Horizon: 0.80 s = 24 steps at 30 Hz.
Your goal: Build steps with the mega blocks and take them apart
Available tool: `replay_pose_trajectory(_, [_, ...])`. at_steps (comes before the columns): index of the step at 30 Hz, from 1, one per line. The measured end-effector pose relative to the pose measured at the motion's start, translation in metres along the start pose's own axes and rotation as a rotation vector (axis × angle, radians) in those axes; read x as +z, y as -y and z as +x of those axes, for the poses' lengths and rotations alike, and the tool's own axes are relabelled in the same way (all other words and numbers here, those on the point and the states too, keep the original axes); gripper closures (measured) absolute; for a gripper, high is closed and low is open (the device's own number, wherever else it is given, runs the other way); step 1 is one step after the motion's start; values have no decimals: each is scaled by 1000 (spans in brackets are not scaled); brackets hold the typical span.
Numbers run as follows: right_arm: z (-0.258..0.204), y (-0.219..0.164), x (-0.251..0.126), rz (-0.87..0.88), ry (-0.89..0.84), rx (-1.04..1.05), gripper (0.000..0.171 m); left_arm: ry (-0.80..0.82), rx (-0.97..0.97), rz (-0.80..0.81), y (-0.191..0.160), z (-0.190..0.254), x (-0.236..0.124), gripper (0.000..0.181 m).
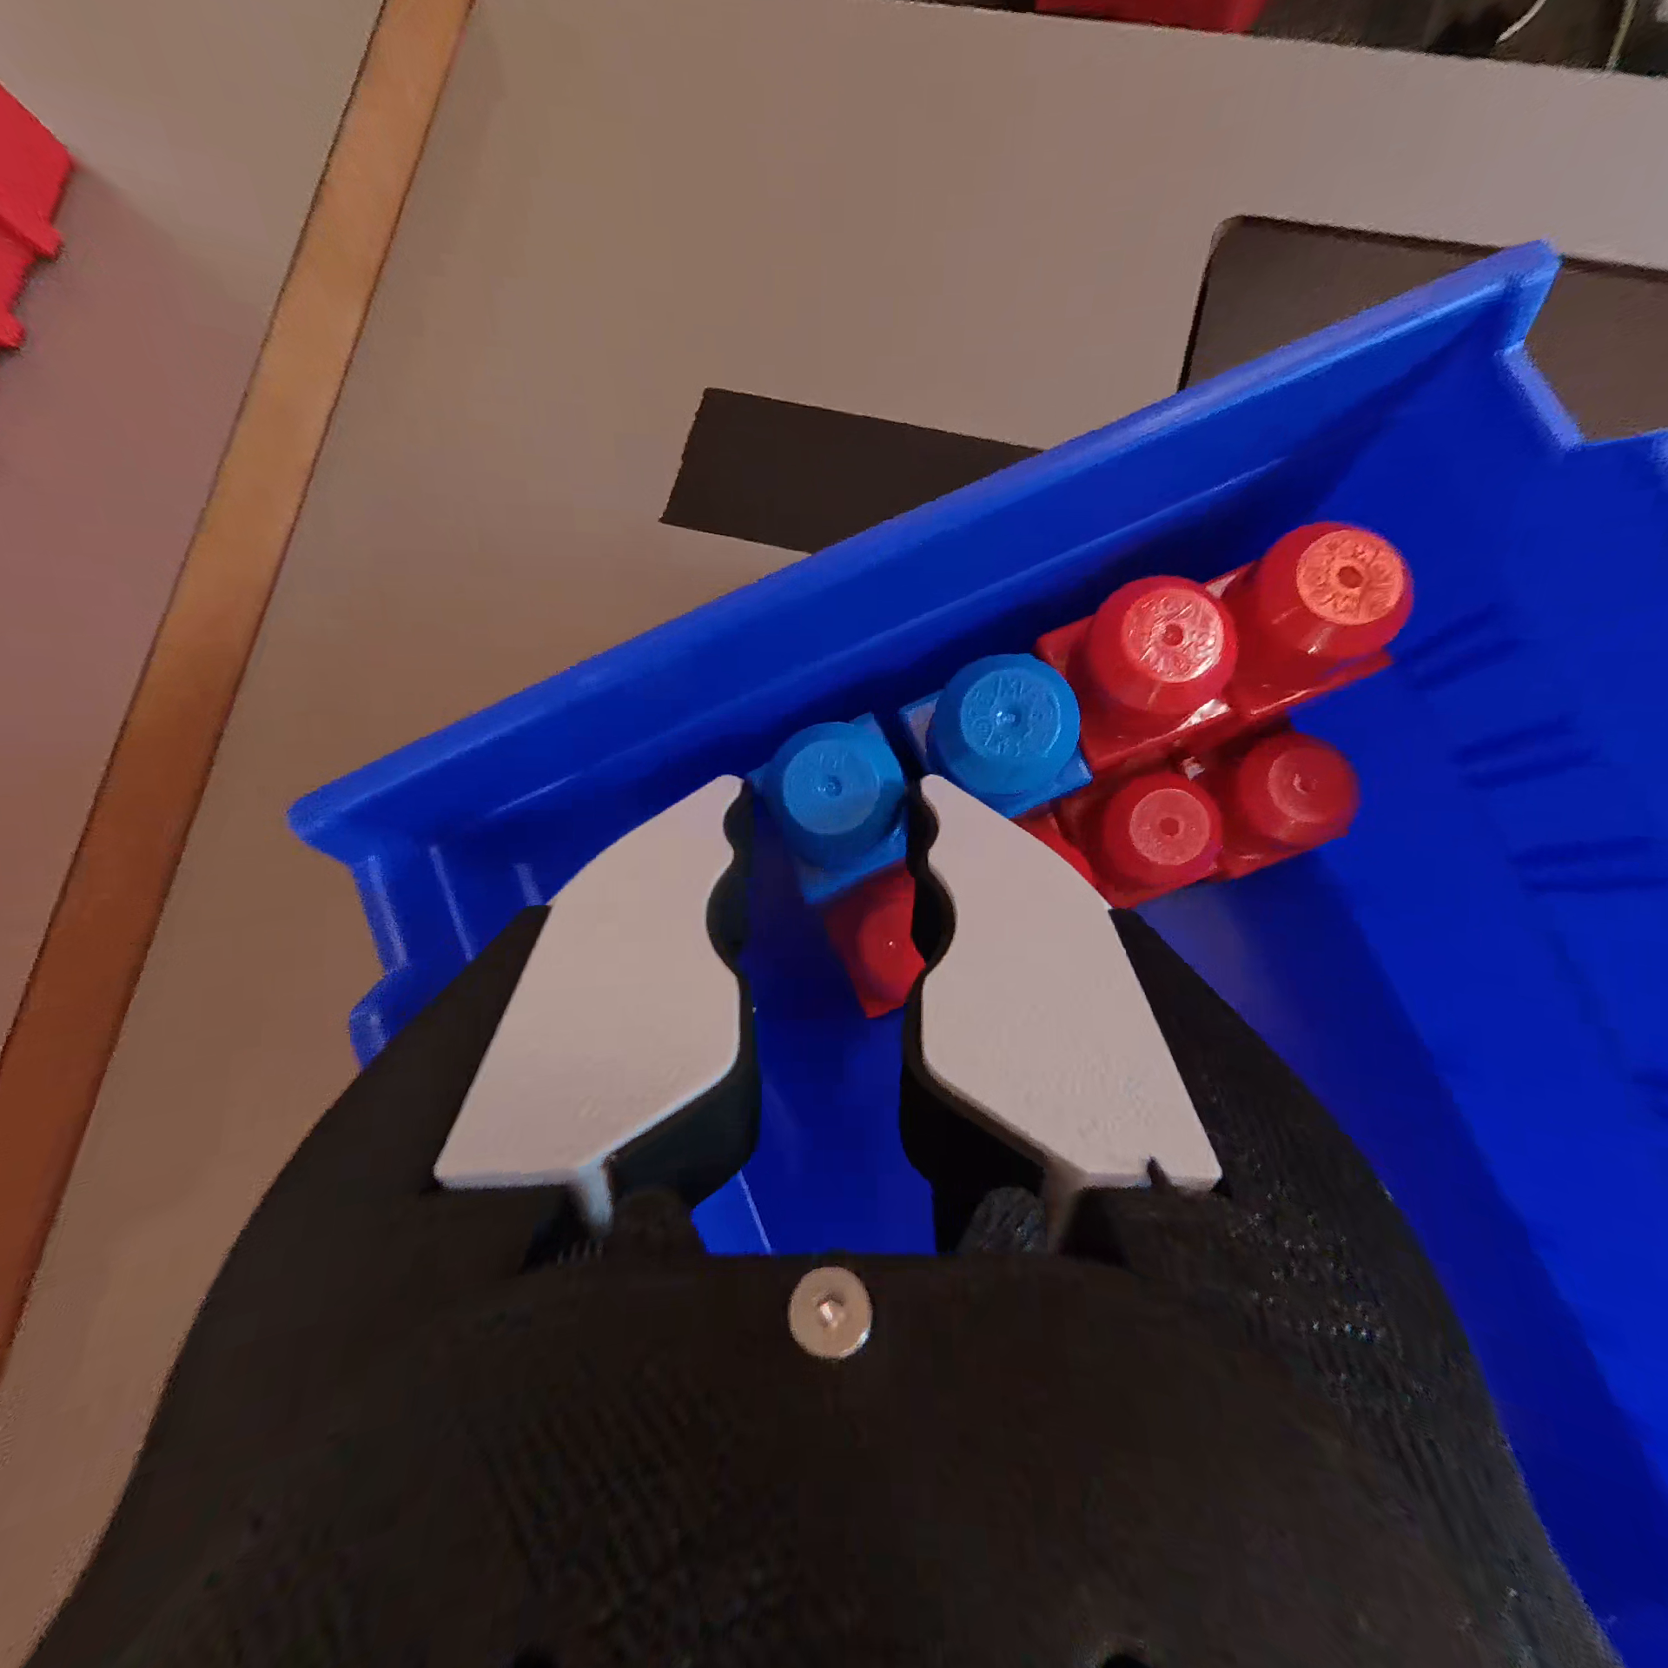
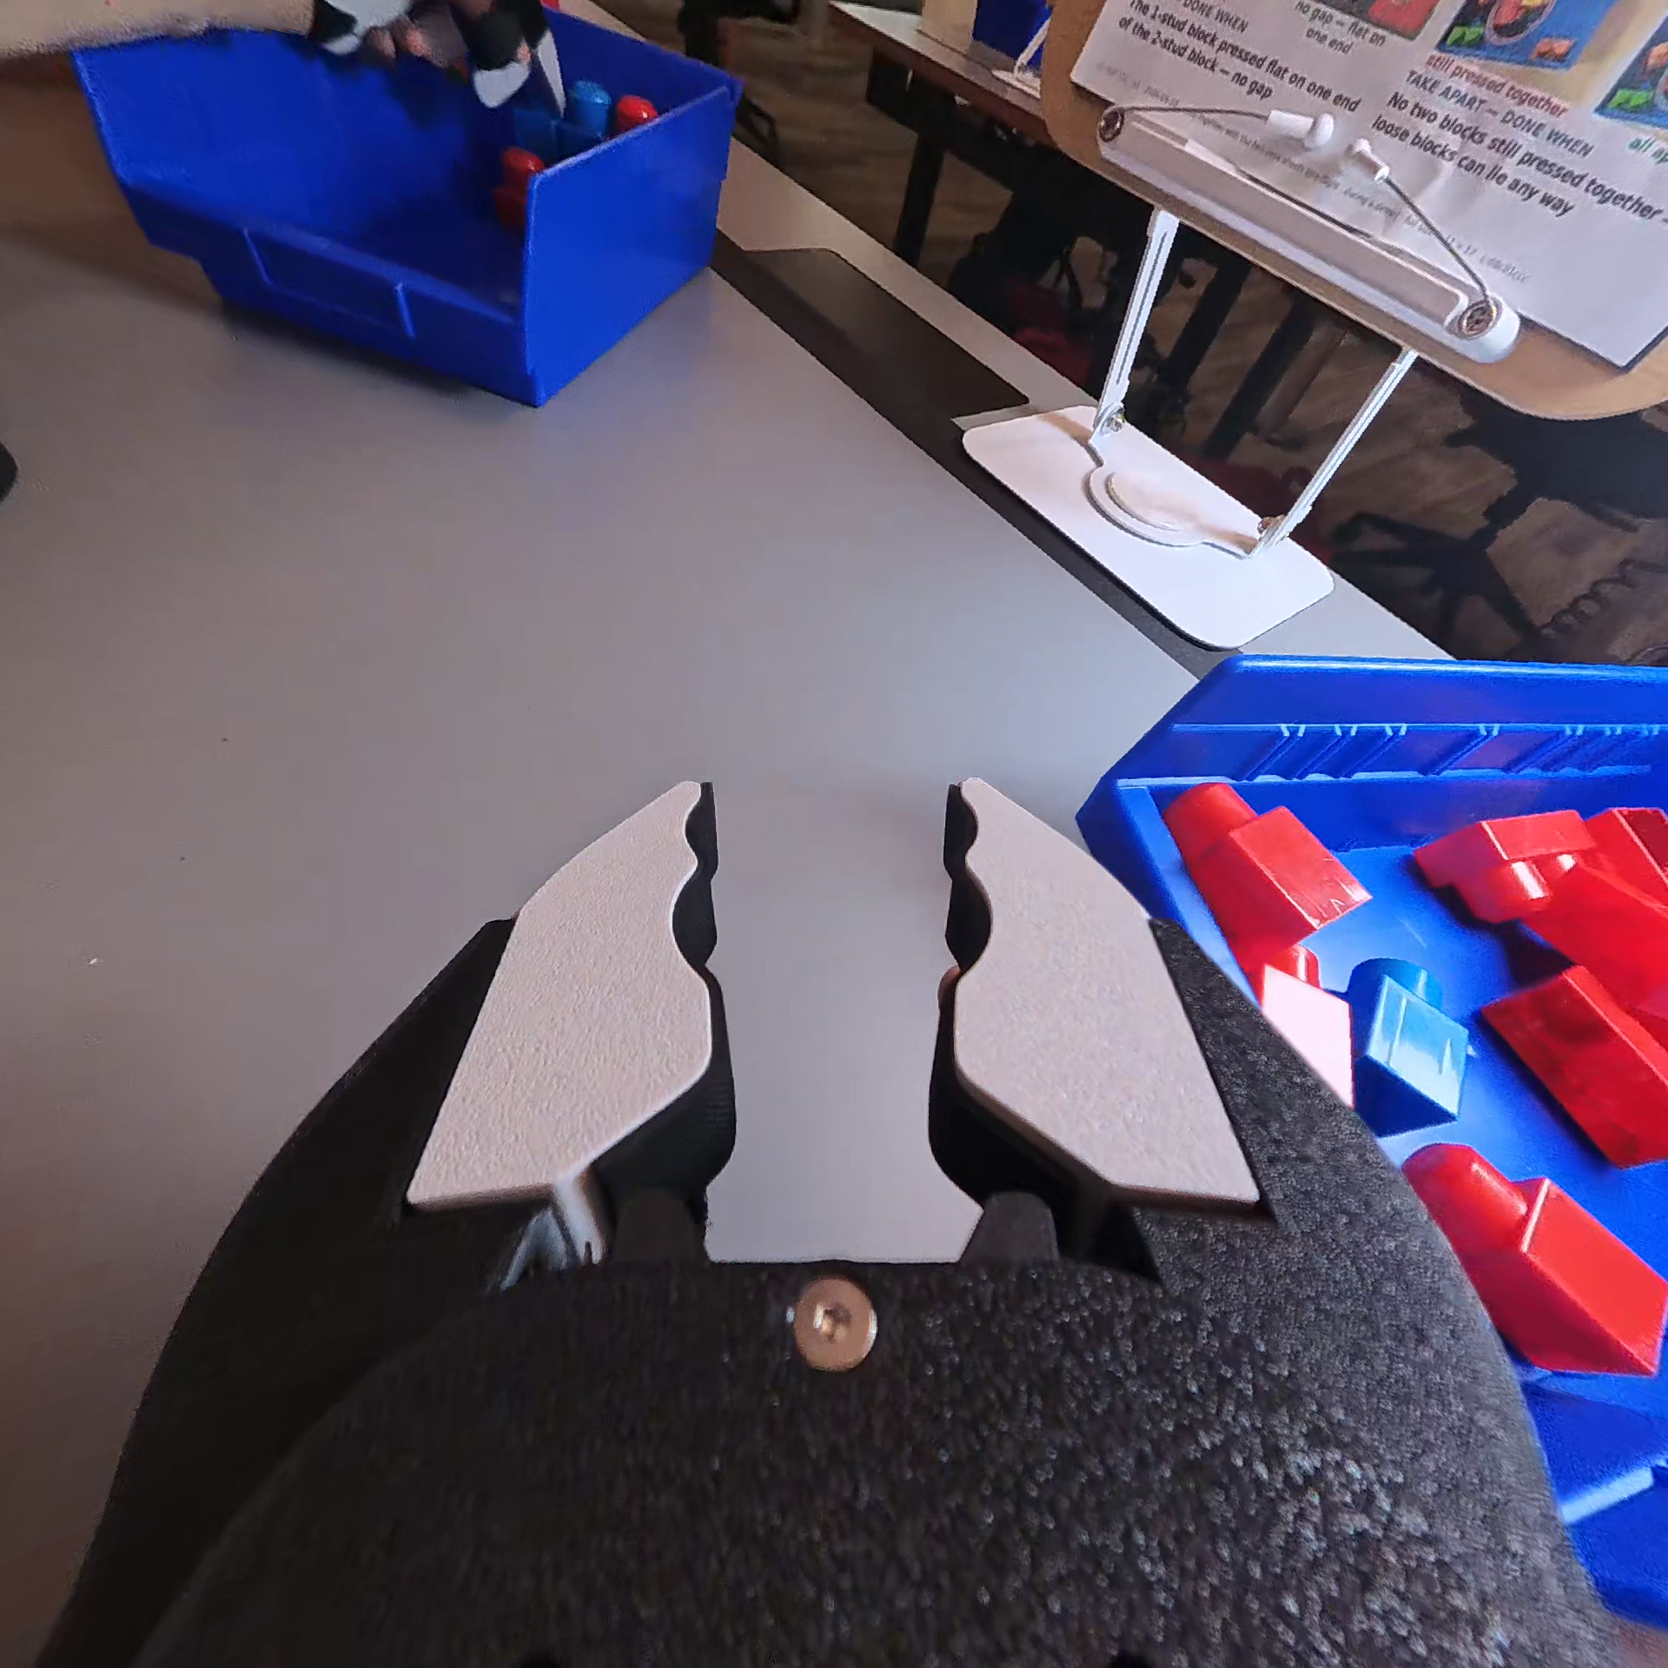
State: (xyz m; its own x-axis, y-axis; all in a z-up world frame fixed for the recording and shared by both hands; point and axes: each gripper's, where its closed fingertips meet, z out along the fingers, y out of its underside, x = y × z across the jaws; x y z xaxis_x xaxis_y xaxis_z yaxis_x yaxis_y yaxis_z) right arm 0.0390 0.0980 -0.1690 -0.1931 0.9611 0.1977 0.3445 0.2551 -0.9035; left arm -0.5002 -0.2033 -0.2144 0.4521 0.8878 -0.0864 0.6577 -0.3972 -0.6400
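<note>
Inside the blue bin (image 1: pixel 903 578), the left gripper (image 1: pixel 830 803) has its fingers on either side of a small blue block (image 1: pixel 835 799) against the bin's wall, seemingly clamped to lift it. The right gripper (image 2: pixel 830 812) waits spread and empty over the table (image 2: pixel 451 677), beside a tray (image 2: pixel 1354 722) of loose red blocks (image 2: pixel 1264 866).

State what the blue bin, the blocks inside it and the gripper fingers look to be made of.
Blue bin: moulded plastic, semi-gloss, with ribbed walls. Blue block and red block: hard glossy plastic, with highlights on the studs. Left gripper fingers: matte grey plates over black, probably printed plastic, going by the grainy texture.
</note>
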Motion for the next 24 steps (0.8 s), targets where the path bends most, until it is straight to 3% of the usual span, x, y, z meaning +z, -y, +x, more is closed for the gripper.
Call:
replay_pose_trajectory(8, [-2, 2, 0, 17, -3, -6, 126, 7, 93, 29, 10, 2, -15, 152])
replay_pose_trajectory(12, [-10, 16, -2, 74, 18, -29, 126, -26, 206, 230, 38, 17, -73, 152])
replay_pose_trajectory(15, [-23, 33, -1, 130, 70, -53, 126, -275, 326, 452, 43, 82, -144, 152])
replay_pose_trajectory(18, [-49, 46, 2, 180, 226, -64, 126, -634, 515, 614, 2, 176, -222, 152])
replay_pose_trajectory(21, [-72, 52, 4, 194, 392, -51, 124, -979, 699, 674, -74, 260, -286, 153])
replay_pose_trajectory(24, [-84, 50, 12, 169, 468, -58, 115, -1211, 855, 640, -153, 322, -324, 153])
